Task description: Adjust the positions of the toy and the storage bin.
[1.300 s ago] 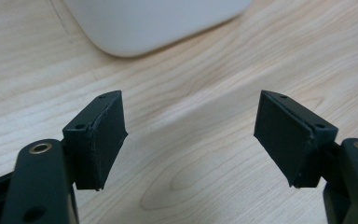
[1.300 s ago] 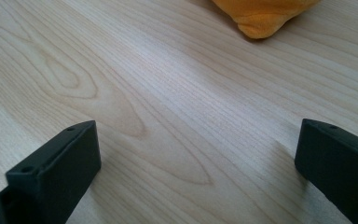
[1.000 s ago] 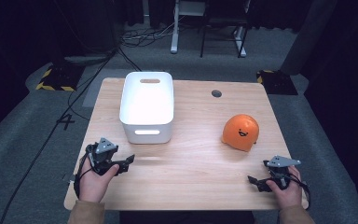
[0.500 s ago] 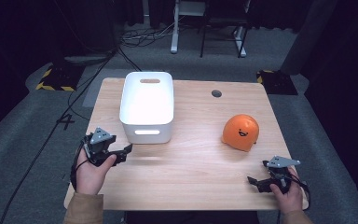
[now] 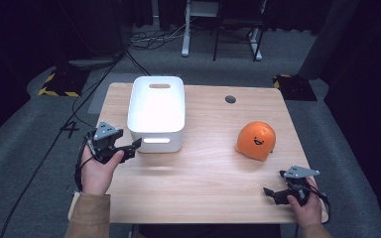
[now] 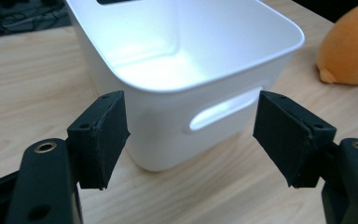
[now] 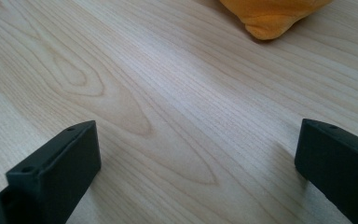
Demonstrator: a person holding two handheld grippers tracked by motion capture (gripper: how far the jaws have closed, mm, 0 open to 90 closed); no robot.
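Reaching w/ left hand-held gripper (image 5: 129,148), jaws spread wide, nothing held, just short of white plastic bin's (image 5: 157,113) near-left corner on wood desk (image 5: 203,173). Centre on bin wall, then pinch. Right hand-held gripper (image 5: 273,194) released, resting near-right; orange smiley plush ball (image 5: 256,140) farther right.

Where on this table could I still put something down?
Bare wood runs across the middle, between the white bin and the orange toy, and along the near edge between the two tools. The far right corner past the small grey cap is free. Near the left tool, by the bin, it is tight.
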